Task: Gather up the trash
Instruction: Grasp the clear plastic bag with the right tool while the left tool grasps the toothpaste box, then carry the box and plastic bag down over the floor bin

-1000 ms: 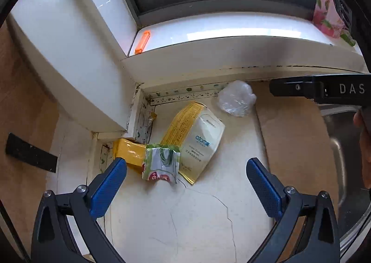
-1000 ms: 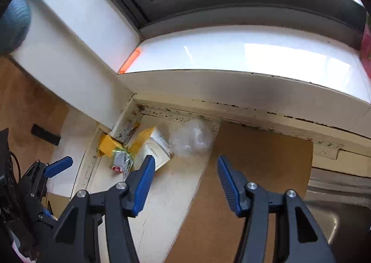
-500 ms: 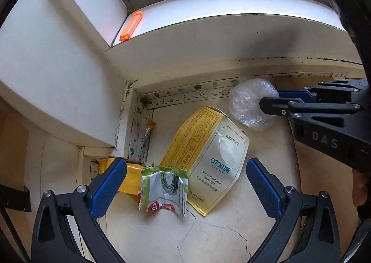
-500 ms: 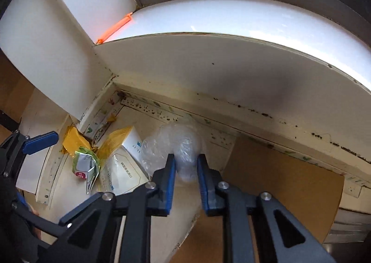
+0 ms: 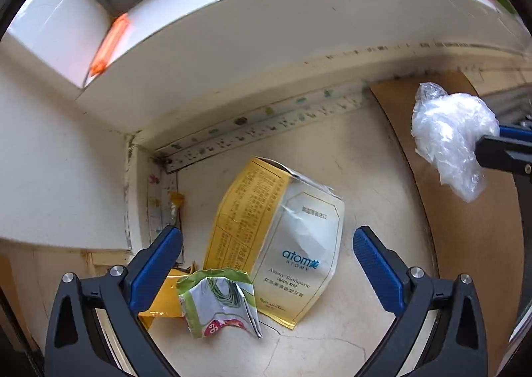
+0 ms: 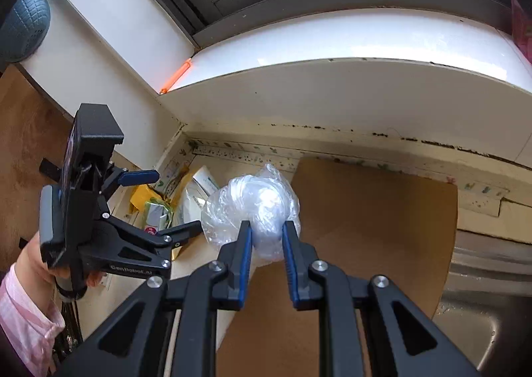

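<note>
My right gripper is shut on a crumpled wad of clear plastic, lifted off the counter; the same clear plastic wad hangs at the right in the left wrist view. My left gripper is open, low over the corner trash. Between its fingers lie a yellow-and-white toothpaste pouch, a crumpled green-and-white wrapper and a yellow wrapper beside the left finger. From the right wrist view the left gripper hovers above that pile.
A white ledge and wall close in the corner, with an orange clip on the sill. A brown board covers the counter to the right, and a steel sink lies beyond it. A hand in a pink sleeve holds the left gripper.
The right gripper closed on the plastic wad and lifted it up and to the right. The left gripper dropped closer to the pouch and wrappers, staying open.
</note>
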